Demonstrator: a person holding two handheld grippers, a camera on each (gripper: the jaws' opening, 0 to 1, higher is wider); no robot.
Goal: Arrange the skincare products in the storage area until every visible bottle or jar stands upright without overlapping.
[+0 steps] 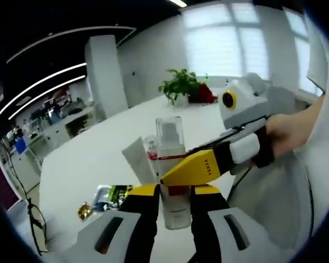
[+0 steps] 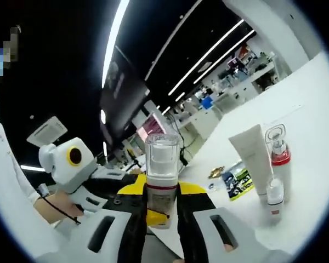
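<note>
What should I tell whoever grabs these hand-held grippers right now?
Left hand-held gripper: jaws on either side of the clear pump bottle, apparently shut on it.
Right hand-held gripper: jaws around the same bottle, also apparently gripping.
On the white table: white tube, red-collared bottle and small white bottle standing upright, close together; flat sachets lie beside them.
Left: set the pump bottle upright, clear of the others.

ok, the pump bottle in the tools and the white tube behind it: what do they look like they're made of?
Pump bottle: looks like clear, glossy hard plastic or glass; the table shows through it and the cap is see-through. Can't tell which. White tube: looks like soft matte plastic; opaque, flat crimped end, no glare.
</note>
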